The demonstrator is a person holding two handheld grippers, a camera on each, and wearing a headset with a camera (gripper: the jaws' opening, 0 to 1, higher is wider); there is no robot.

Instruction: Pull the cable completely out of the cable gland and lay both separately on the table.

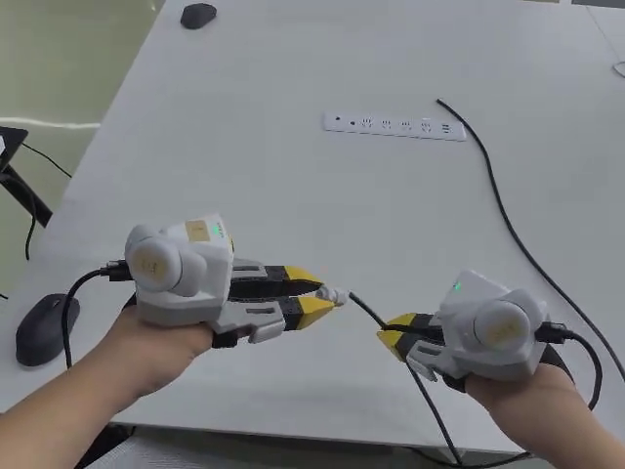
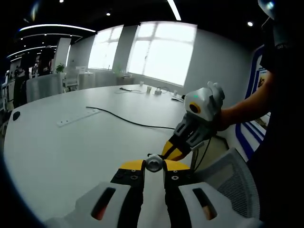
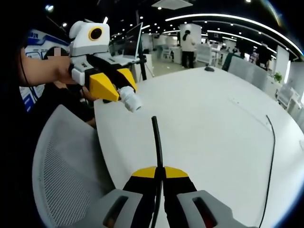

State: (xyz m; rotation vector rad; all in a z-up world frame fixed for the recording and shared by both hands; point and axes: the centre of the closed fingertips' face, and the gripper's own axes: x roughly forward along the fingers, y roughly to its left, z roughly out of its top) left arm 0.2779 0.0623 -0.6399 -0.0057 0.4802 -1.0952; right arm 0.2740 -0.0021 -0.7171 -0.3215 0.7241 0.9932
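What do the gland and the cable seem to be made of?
The gland is probably moulded plastic: pale grey with a faint sheen, though metal cannot be ruled out. The cable has a matte black jacket, rubber or PVC, and it curves limply.

The white table (image 1: 293, 195) is being lit brightly and evenly from overhead in the head view, with only faint, soft shadows being cast on it. In the left gripper view the windows (image 2: 156, 52) are being blown out to glare against a dark ceiling. In both gripper views straight lines are being bent towards the edges, the ceiling light strips (image 3: 209, 16) being curved into streaks.
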